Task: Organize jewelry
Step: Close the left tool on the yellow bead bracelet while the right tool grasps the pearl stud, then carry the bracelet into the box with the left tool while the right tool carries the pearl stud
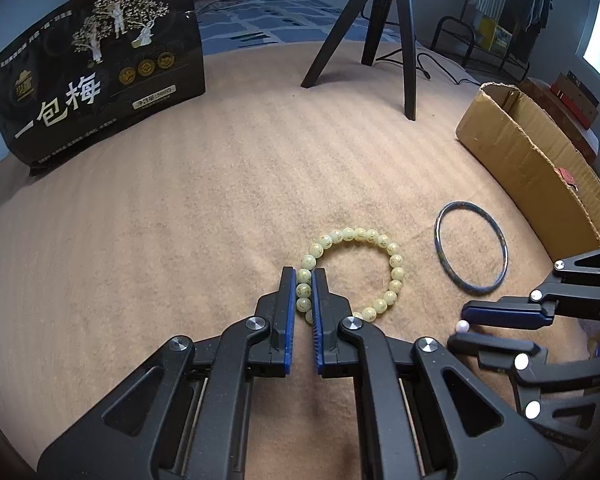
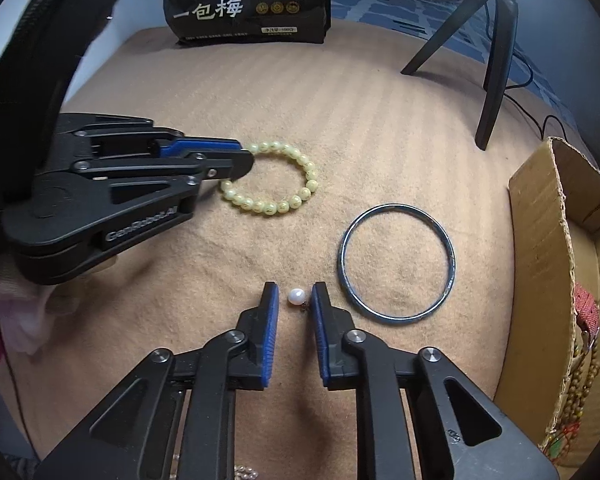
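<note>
A pale green bead bracelet lies on the tan cloth; it also shows in the right wrist view. My left gripper is shut on the bracelet's left side, the beads pinched between the blue pads. A dark blue bangle lies flat to the right, apart from both grippers, and shows in the right wrist view. A small white pearl lies between the fingers of my right gripper, which is open around it with a gap on each side. The pearl also shows in the left wrist view.
An open cardboard box stands at the right, with beaded jewelry inside. A black snack bag stands at the back left. A black tripod stands at the back. The tan cloth covers the surface.
</note>
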Available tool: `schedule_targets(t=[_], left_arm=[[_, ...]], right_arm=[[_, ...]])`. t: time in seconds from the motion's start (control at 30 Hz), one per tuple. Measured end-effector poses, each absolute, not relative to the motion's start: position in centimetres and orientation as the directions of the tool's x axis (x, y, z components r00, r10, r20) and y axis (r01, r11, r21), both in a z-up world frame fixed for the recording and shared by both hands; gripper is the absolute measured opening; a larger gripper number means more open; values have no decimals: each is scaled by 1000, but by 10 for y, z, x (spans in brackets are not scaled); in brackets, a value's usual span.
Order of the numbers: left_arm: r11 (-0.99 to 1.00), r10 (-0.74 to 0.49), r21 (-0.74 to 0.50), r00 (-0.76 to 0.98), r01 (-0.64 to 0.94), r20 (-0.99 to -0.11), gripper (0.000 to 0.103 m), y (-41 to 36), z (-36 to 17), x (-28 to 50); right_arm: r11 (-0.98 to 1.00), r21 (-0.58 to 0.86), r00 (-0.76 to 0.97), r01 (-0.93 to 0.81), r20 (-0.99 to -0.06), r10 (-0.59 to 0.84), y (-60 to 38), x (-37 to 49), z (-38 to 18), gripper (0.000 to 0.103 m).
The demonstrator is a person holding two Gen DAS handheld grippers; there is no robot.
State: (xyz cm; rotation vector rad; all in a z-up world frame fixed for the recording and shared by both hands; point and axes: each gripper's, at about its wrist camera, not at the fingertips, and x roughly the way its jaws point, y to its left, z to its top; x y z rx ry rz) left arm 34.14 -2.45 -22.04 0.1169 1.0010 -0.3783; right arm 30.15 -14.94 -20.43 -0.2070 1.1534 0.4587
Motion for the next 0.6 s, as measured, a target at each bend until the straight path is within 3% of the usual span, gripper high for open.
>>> schedule_targets(t=[0.6], left_arm=[[942, -282, -132, 518, 308, -808, 6, -1, -182, 302]], right_arm=[[893, 115, 379, -436, -876, 298, -177, 269, -161, 8]])
